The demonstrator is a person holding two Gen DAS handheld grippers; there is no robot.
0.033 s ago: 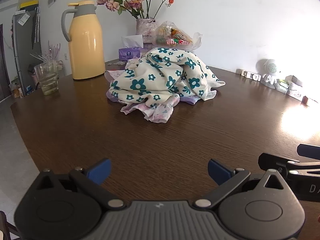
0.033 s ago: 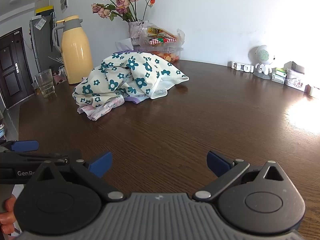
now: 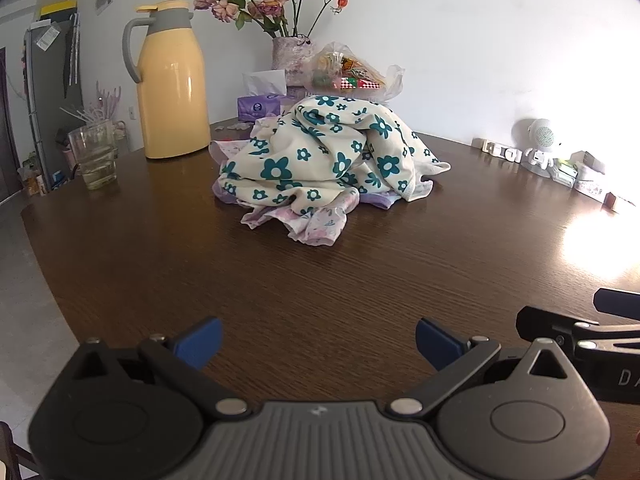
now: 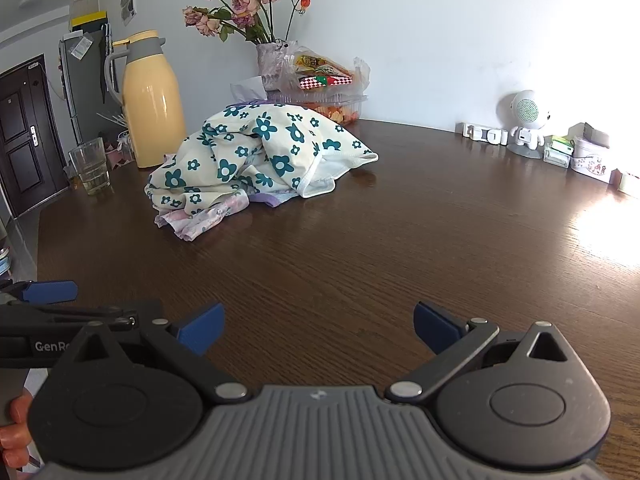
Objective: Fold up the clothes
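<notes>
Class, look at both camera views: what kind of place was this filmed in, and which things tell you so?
Most likely a home dining area. A dark wooden table carries a yellow thermos jug, a vase of dried roses and a heap of floral clothes; a fridge stands beside a front door.

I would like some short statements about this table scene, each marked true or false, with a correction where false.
1. Both grippers, left gripper and right gripper, are open and hold nothing. True.
2. The flowered cloth lies flat and folded. False: it is a crumpled heap.
3. The yellow jug stands upright on the table. True.
4. The glass lies tipped over. False: it stands upright.
</notes>
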